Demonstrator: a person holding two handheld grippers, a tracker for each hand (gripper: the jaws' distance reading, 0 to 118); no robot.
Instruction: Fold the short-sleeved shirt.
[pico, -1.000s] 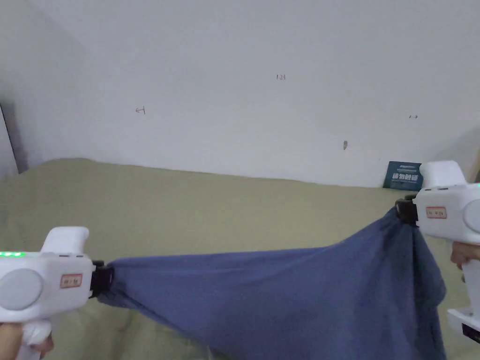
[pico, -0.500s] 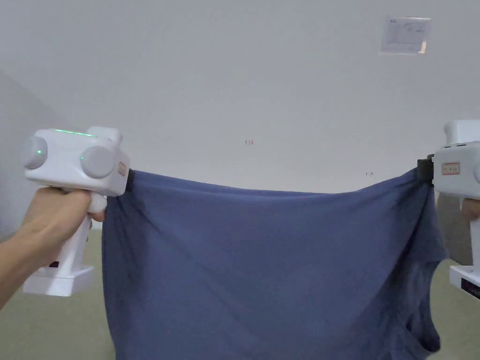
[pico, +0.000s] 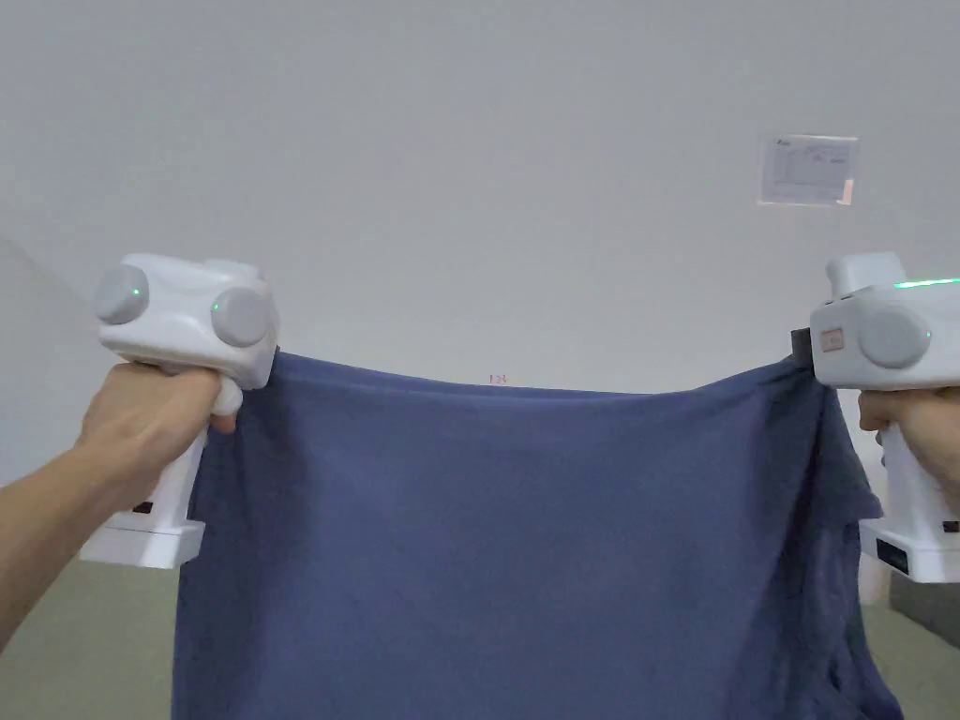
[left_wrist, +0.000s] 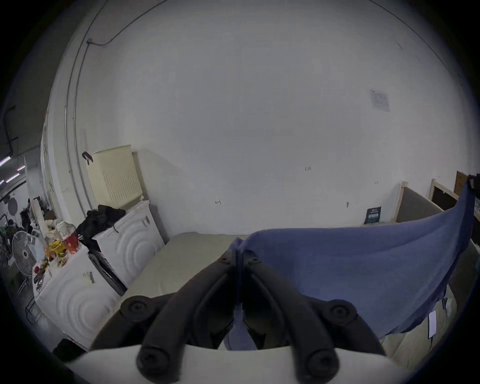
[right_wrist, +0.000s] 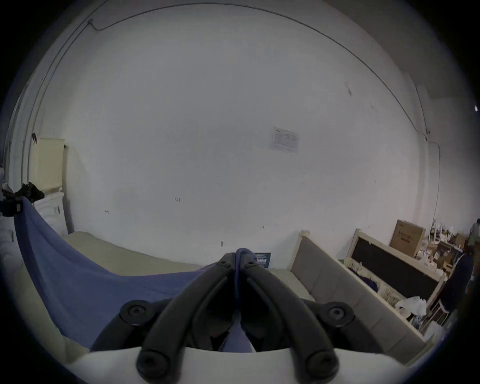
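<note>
The blue short-sleeved shirt (pico: 525, 544) hung in the air in front of a pale wall (pico: 469, 169), stretched wide between the two tongs and draping down out of the bottom of the head view. The left tongs (left_wrist: 238, 256) were pressed together on one upper corner of the shirt, a fold of blue cloth caught between the two black jaws and running back toward the white body of the tool. The person's left hand (pico: 155, 417) gripped that tool's handle at the left of the head view. The right tongs (right_wrist: 240, 256) were likewise pinching the opposite upper corner, with a thin ridge of blue fabric standing between their closed jaws, and the right hand (pico: 914, 436) held that handle at the right edge. The shirt's top edge sagged slightly in the middle between the two grips. In the left gripper view the cloth swept away to the right above a bed with an olive cover (left_wrist: 166, 262), and a small white tag (left_wrist: 432, 328) showed near its lower edge. A sheet of paper (pico: 808, 171) was stuck high on the wall. White appliances (left_wrist: 85, 293) with dark clothes piled on top stood to the left of the bed.
</note>
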